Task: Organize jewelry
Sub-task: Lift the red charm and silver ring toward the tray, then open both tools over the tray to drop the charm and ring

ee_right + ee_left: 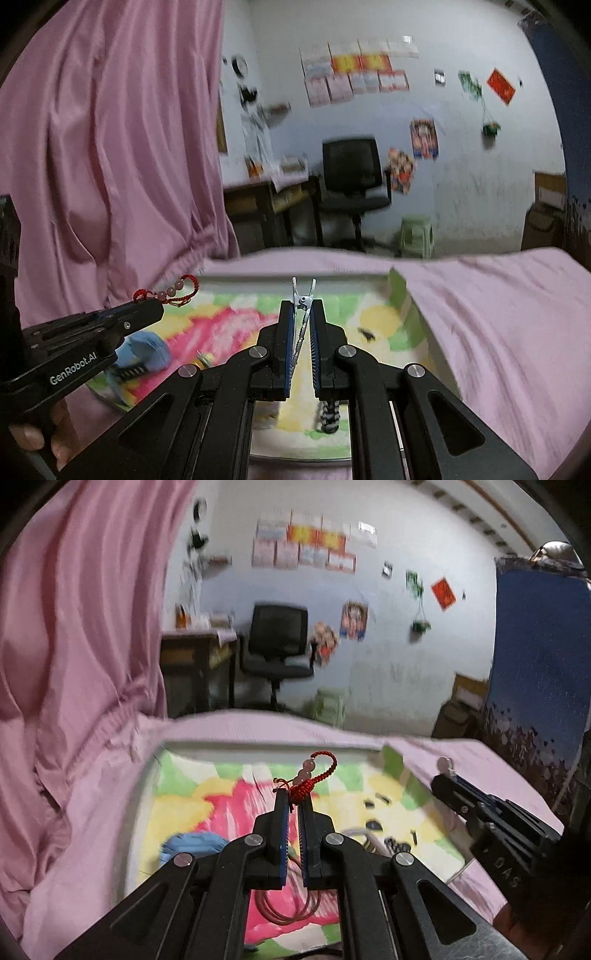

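While pink bedding (258,723) lies, chair (277,642) stands beyond.

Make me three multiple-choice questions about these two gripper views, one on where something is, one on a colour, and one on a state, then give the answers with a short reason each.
1. Where is the blue cloth bundle?
A. On the office chair
B. In the colourful tray
C. On the green stool

2. What colour is the braided cord of the bracelet in the left gripper?
A. Red
B. Black
C. White

3. What is the state of the right gripper?
A. Wide open and empty
B. Shut on a silver clip
C. Shut on a pink sheet

Answers: 
1 B, the bundle lies on the tray's patterned floor below the left gripper. 
2 A, the braid with pale beads sticking out past the fingertips is red. 
3 B, the metal clip sits between the nearly closed fingers, its prongs poking out beyond the tips.
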### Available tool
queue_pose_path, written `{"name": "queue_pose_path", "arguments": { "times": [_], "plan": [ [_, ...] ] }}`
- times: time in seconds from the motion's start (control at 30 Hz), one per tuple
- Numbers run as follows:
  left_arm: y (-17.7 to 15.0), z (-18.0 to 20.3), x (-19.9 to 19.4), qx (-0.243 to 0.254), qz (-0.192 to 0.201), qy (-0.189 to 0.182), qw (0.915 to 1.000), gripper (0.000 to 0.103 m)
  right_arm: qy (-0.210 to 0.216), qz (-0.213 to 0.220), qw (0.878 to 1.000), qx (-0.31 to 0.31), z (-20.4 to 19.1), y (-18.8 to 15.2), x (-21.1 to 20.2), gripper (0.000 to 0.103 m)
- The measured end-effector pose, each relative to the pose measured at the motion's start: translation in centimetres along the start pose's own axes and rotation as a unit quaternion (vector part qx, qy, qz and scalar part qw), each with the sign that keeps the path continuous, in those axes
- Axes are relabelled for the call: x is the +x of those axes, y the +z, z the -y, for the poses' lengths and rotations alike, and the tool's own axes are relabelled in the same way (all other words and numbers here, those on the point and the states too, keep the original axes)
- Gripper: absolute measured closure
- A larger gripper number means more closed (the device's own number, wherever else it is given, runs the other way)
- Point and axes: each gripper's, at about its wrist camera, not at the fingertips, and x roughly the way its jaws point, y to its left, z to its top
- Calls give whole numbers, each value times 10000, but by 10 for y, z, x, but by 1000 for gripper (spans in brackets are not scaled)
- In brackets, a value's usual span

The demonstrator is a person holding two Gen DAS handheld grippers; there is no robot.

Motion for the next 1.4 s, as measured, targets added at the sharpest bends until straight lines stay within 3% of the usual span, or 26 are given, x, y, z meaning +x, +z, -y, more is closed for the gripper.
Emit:
{"name": "queue_pose_path", "arguments": {
  "times": [0.13, 0.43, 0.67, 0.8, 0.97, 1.1, 1.23, 1.33, 1.4],
  "plan": [
    [-6, 0, 24, 0, -622, -192, 9979, 98, -98, -558, 9984, 82, 6, -7, 22, 95],
    [-15, 2, 51, -42, -1493, -235, 9885, 98, -287, -1609, 9862, 273, 20, -26, 51, 95],
    [-22, -5, 66, -217, -1990, -208, 9795, 98, -235, -1864, 9818, 272, 20, -33, 56, 95],
    [-22, -10, 64, -355, -2008, -286, 9786, 97, -193, -1865, 9816, 351, 21, -33, 54, 93],
    [-23, -12, 58, -408, -2003, -325, 9784, 97, -213, -1633, 9855, 407, 22, -26, 43, 77],
    [-20, -12, 45, -433, -1782, -363, 9824, 97, -298, -1402, 9890, 362, 22, -19, 27, 73],
    [-19, -13, 29, -435, -1480, -284, 9876, 96, -398, -1081, 9930, 262, 21, -10, 4, 57],
    [-17, -12, 17, -438, -1303, -252, 9902, 80, -458, -915, 9946, 200, 23, -5, -10, 54],
    [-16, -12, 6, -455, -1085, -222, 9928, 56, -475, -765, 9958, 188, 24, -3, -23, 47]
  ]
}}
